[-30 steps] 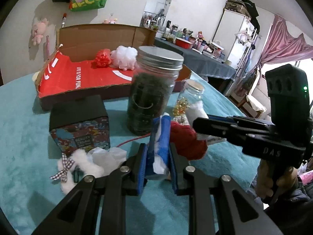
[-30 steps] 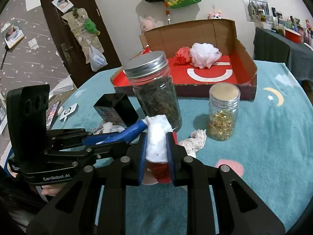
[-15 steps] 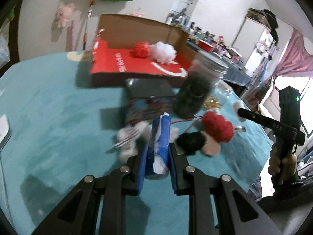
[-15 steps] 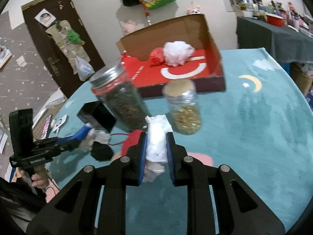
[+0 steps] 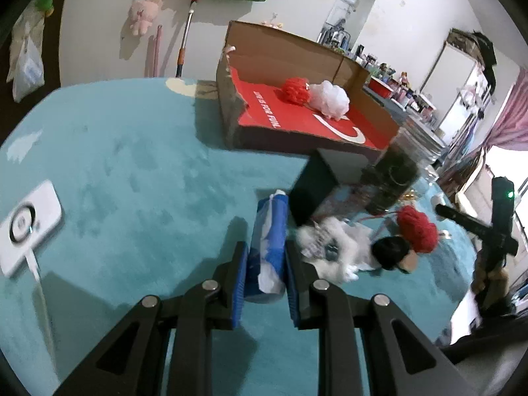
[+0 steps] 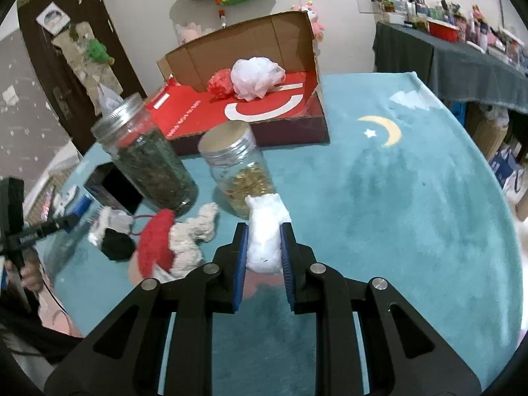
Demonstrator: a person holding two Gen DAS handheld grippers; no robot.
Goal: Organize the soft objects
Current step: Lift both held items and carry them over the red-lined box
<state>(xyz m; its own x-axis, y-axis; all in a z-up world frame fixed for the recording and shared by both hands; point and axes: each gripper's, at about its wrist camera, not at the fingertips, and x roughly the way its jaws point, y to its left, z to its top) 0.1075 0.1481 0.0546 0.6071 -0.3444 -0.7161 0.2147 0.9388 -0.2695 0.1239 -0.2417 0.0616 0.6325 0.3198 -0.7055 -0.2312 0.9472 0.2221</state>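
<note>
**A:** ok so where are we at? We've got the left gripper (image 5: 265,272) clamped on a blue-and-white tissue pack (image 5: 269,241), pads pressed flat on both sides, held up over the teal tablecloth (image 5: 132,181).

**B:** yep, and our right gripper (image 6: 264,250) is squeezed tight on a white fluffy soft thing (image 6: 265,234), right in front of the jar with the gold bits (image 6: 239,171). Can't tell what that white thing actually is tbh.

**A:** same. The rest of the soft stuff sits in a heap by the big dark jar (image 6: 148,158): red knit piece (image 6: 156,244), a black pom (image 6: 115,246), a cream knit bit (image 6: 194,234).

**B:** and we've got two soft ones lying in the open cardboard box (image 6: 250,115) at the back, a red puff (image 6: 221,82) touching a white puff (image 6: 255,76) on the red liner.

**A:** there's also a white charger puck (image 5: 28,227) off to our left on the cloth, well apart from everything.
</note>
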